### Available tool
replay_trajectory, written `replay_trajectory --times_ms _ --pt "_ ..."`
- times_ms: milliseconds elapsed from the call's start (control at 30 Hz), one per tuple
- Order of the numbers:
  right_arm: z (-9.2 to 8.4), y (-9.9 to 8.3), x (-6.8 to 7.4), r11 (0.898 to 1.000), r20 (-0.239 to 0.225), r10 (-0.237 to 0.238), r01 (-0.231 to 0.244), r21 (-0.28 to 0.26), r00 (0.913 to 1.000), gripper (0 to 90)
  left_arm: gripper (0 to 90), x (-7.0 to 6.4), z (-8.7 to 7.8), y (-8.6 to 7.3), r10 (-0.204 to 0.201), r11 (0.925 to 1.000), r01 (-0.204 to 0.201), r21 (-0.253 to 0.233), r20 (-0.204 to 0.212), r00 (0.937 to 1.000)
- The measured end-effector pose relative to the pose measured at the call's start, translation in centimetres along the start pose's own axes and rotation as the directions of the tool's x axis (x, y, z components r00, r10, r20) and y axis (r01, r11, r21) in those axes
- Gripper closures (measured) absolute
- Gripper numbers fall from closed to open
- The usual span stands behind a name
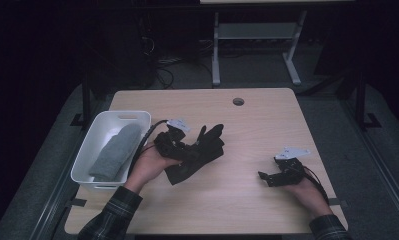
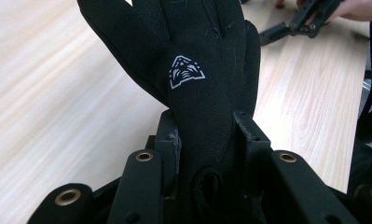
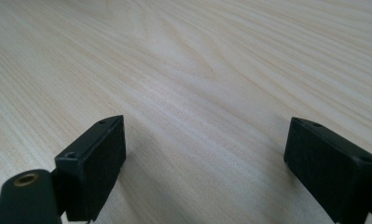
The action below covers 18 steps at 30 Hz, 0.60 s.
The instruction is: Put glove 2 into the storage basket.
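Observation:
A black glove [image 1: 207, 142] with a small white emblem [image 2: 186, 71] lies near the middle of the wooden table [image 1: 252, 125]. My left gripper [image 1: 179, 145] is shut on the glove's wrist end, and the glove's fingers [image 2: 183, 28] spread away beyond the jaws. In the left gripper view the fabric is pinched between the two black jaws. My right gripper [image 1: 268, 177] rests low over bare wood at the table's right front, open, with nothing between its jaws [image 3: 207, 154]. It stands well apart from the glove.
A white plastic bin [image 1: 94, 145] sits at the table's left edge with a grey folded cloth [image 1: 116, 152] in it. A round cable hole [image 1: 238, 101] lies near the far edge. A white desk frame [image 1: 257, 45] stands behind the table.

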State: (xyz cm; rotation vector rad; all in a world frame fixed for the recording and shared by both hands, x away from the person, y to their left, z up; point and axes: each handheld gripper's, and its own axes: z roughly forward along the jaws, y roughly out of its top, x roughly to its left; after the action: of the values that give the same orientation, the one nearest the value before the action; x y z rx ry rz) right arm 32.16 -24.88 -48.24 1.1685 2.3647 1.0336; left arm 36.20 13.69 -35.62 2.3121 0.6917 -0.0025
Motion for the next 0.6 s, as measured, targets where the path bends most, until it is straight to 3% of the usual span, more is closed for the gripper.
replay_trajectory --times_ms 167,333,533,600 --pt "0.0 0.0 0.0 1.0 0.0 0.0 0.0 0.0 1.0 12.4 66.7 1.3 -2.9 -0.2 -0.039 0.9989 0.037 -0.028 -0.045 0.9983" --pt "0.0 0.0 0.0 1.0 0.0 0.001 -0.001 0.0 1.0 12.4 66.7 2.9 -6.0 -1.1 -0.079 0.9964 0.075 -0.041 -0.1 0.9918" --pt "0.0 0.0 0.0 1.0 0.001 -0.002 0.002 0.0 1.0 12.4 66.6 5.2 -9.5 -3.2 -0.151 0.9874 0.14 -0.075 -0.168 0.9741" --pt "0.0 0.0 0.0 1.0 0.0 -0.001 0.001 0.0 1.0 12.4 66.6 6.0 -10.6 -4.1 -0.182 0.982 0.168 -0.087 -0.191 0.9646"
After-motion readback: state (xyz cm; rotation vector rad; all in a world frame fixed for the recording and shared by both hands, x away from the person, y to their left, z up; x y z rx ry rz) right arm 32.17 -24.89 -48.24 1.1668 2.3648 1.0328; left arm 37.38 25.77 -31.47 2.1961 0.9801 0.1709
